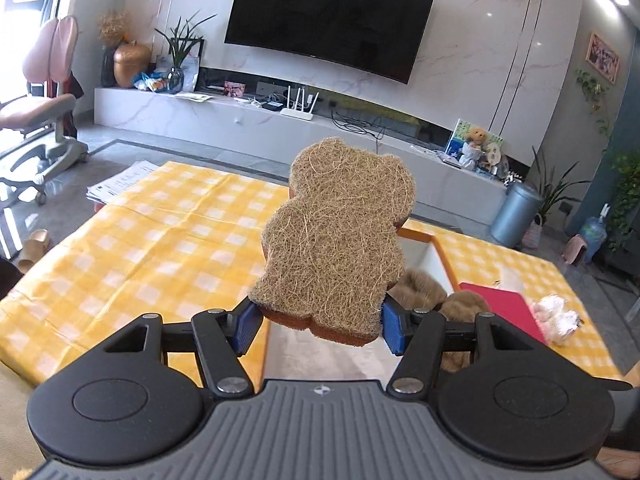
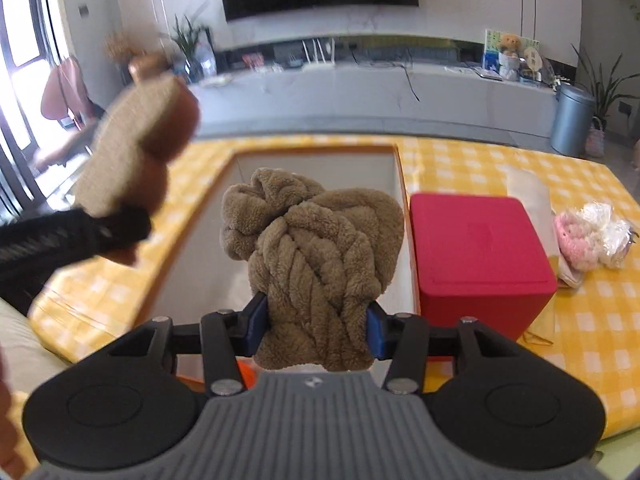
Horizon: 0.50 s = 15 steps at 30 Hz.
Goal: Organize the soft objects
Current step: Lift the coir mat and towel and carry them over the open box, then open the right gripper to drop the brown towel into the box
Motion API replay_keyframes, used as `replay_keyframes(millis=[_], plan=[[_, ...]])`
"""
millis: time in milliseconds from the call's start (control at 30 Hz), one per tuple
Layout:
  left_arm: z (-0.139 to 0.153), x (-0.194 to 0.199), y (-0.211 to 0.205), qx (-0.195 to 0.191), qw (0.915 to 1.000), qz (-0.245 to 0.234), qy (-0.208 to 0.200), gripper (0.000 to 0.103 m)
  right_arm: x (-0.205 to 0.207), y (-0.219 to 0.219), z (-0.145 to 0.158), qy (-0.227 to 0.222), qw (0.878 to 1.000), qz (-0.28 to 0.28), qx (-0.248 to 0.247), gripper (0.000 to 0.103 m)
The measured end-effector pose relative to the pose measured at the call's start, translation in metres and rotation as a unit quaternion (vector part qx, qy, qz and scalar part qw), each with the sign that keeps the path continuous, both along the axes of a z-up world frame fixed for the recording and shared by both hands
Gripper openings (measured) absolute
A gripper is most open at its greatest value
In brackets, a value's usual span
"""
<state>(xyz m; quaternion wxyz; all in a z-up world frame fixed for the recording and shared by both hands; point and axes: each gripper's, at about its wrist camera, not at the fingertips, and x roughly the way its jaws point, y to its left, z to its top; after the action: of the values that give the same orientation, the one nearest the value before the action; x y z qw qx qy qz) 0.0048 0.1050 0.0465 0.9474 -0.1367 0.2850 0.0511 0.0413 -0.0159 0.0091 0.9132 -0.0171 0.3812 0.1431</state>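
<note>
My left gripper [image 1: 322, 326] is shut on a bear-shaped scrub sponge [image 1: 336, 236] with a tan fibre top and a brown base, held above the table beside the orange-rimmed box [image 1: 430, 240]. The sponge also shows blurred in the right wrist view [image 2: 136, 148], at the left. My right gripper [image 2: 318, 330] is shut on a brown knotted plush cloth [image 2: 316, 252] and holds it over the box [image 2: 404, 184]. The plush cloth also shows in the left wrist view [image 1: 440, 296].
A red box [image 2: 476, 256] stands right of the orange-rimmed box. A pink and white fluffy bundle [image 2: 592, 236] lies at the far right on the yellow checked tablecloth [image 1: 140, 240]. A stack of papers [image 1: 120, 184] lies at the table's far left corner.
</note>
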Motion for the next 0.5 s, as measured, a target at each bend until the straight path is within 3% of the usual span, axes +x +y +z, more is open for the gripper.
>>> replay_keyframes(millis=[100, 233, 333, 500], plan=[[0.002, -0.003, 0.003, 0.0, 1.0, 0.003, -0.002, 0.069, 0.005, 0.017, -0.019, 0.0, 0.998, 0.014, -0.066, 0.049], [0.002, -0.007, 0.008, -0.006, 1.0, 0.005, 0.002, 0.069, 0.012, 0.026, -0.04, 0.012, 0.993, 0.016, -0.117, 0.049], [0.005, -0.008, 0.014, -0.005, 0.9999, 0.009, -0.003, 0.069, 0.021, 0.018, -0.044, 0.027, 0.995, 0.0, -0.096, 0.051], [0.006, -0.006, 0.019, -0.014, 0.9999, 0.007, -0.006, 0.069, 0.025, 0.013, -0.046, 0.022, 0.996, -0.007, -0.086, 0.061]])
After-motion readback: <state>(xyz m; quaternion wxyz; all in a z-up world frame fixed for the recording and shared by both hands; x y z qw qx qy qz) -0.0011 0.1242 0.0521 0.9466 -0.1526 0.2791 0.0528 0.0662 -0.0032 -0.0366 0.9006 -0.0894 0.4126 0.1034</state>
